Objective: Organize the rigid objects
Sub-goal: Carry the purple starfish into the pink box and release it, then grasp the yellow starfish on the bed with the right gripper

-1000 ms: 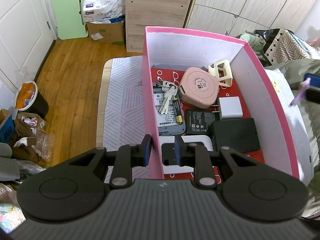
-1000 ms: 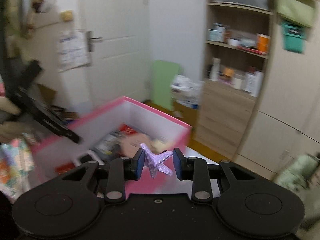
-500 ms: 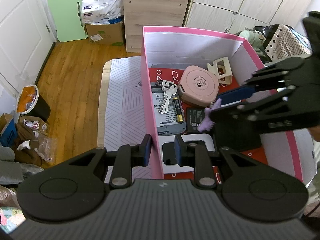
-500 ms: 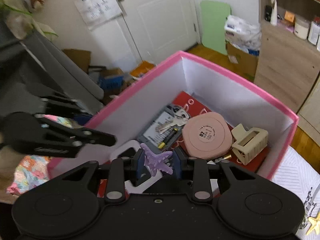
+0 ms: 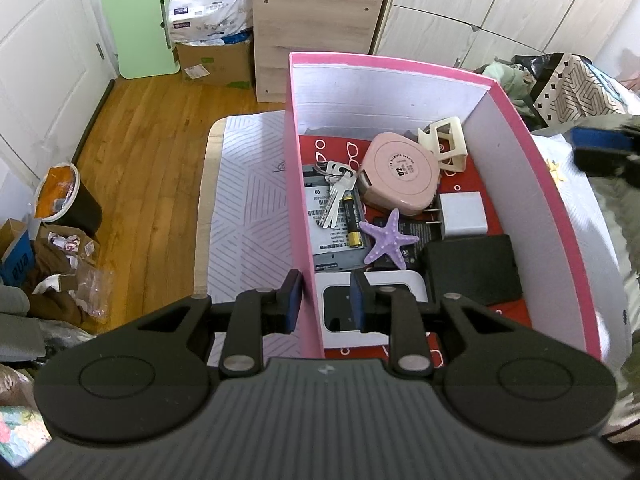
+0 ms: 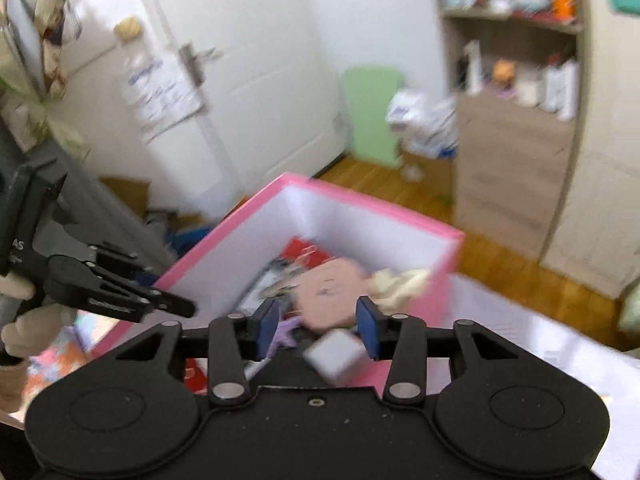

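Note:
A purple starfish (image 5: 386,240) lies free inside the pink box (image 5: 298,200), on a dark battery pack beside a round pink tape measure (image 5: 400,182). My left gripper (image 5: 325,304) straddles the box's left wall with narrow-set jaws; its left pad (image 5: 293,306) is at the outer face, and a gap shows at the right pad. My right gripper (image 6: 318,326) is back over the box's near rim (image 6: 224,232), jaws opening with nothing between them. The starfish (image 6: 286,332) shows blurred below its left pad. In the left wrist view the right gripper (image 5: 604,148) is a blur at the right edge.
Also in the box are keys (image 5: 338,192), a battery (image 5: 352,222), a cream clip (image 5: 444,144), a white charger (image 5: 462,214), a black case (image 5: 472,272) and a white device (image 5: 348,308). A yellow starfish (image 5: 556,170) lies right of the box. A patterned mat (image 5: 248,208) spreads left of it.
The right gripper brought the purple starfish over the box, let it go and drew back to the right. The starfish now rests inside. The left gripper has not moved.

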Demonstrator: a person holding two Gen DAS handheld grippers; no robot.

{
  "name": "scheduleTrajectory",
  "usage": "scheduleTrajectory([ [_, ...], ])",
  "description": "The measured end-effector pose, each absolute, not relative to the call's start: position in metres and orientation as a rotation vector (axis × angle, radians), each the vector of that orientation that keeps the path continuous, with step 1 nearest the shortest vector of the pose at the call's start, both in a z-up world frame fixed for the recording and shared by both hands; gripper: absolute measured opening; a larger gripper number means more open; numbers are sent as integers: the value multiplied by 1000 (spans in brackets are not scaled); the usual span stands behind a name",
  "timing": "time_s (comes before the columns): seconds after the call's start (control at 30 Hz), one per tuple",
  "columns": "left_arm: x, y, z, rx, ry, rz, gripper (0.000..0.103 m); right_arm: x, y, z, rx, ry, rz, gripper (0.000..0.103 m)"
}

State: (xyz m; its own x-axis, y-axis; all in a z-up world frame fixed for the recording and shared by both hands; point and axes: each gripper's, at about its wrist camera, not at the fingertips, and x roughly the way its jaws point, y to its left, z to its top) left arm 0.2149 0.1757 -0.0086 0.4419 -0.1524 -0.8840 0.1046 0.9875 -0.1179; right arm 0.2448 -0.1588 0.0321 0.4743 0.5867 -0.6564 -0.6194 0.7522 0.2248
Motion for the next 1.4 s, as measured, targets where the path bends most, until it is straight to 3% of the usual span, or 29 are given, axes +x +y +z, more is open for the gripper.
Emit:
scheduleTrajectory([
  [0.27,216,178,-8,-69,1106,-154,23,234,-268,12,13,659,414,52],
  [0.4,216,174,-9,-57,1108,-136,23,240,-298,-17,26,693,334,52],
  [0.53,217,173,-8,-59,1113,-124,23,251,-299,-48,5,747,315,52],
  [0.7,217,172,-8,-58,1116,-117,24,263,-290,-70,-99,748,317,65],
  [0.93,216,171,-9,-60,1116,-119,24,284,-283,-85,-182,780,346,66],
  [1.1,217,173,-9,-66,1113,-124,24,301,-295,-94,-81,807,349,67],
  [1.2,216,173,-9,-56,1111,-126,24,301,-292,-97,-96,780,353,60],
  [1.4,215,175,-9,-64,1110,-132,24,298,-288,-97,-72,776,310,59],
])
